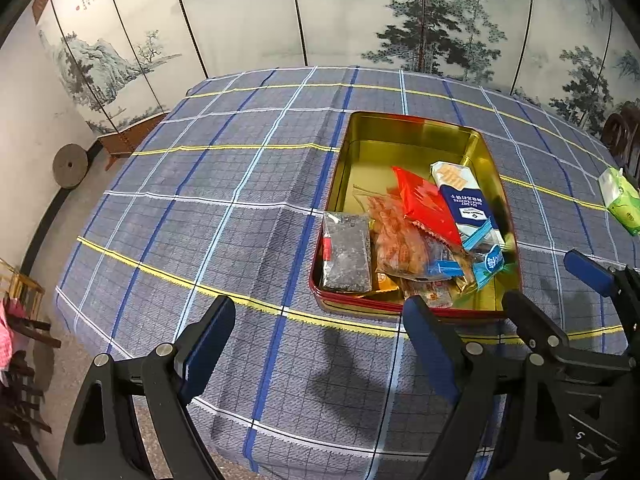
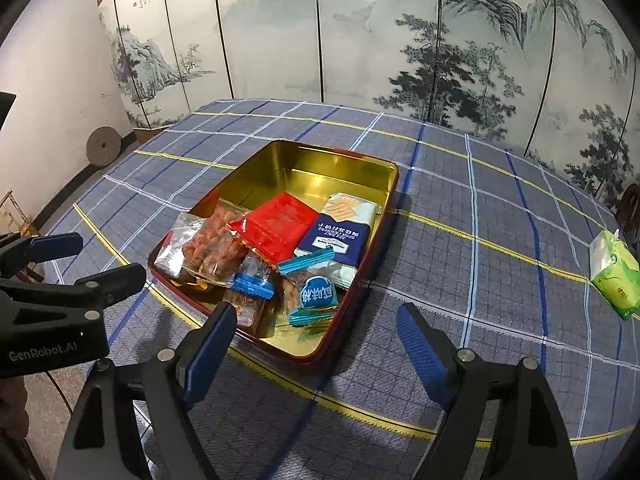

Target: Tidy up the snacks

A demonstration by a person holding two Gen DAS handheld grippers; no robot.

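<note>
A gold tin with a red outside (image 1: 400, 132) (image 2: 344, 168) sits on the checked tablecloth. It holds several snack packs: a red pack (image 1: 424, 200) (image 2: 276, 220), a navy and white cracker pack (image 1: 464, 196) (image 2: 340, 232), a clear bag of orange snacks (image 1: 396, 236) (image 2: 212, 248), a dark pack (image 1: 346, 252) and small blue-edged sachets (image 2: 316, 292). My left gripper (image 1: 320, 328) is open and empty, in front of the tin. My right gripper (image 2: 316, 336) is open and empty, at the tin's near corner. It also shows in the left wrist view (image 1: 548, 280).
A green tissue pack (image 1: 620, 200) (image 2: 614, 272) lies on the cloth to the right of the tin. A painted folding screen (image 2: 360, 32) stands behind the table. A round stone disc (image 1: 70, 166) leans on the left wall. The left gripper (image 2: 92, 256) shows at the right wrist view's left edge.
</note>
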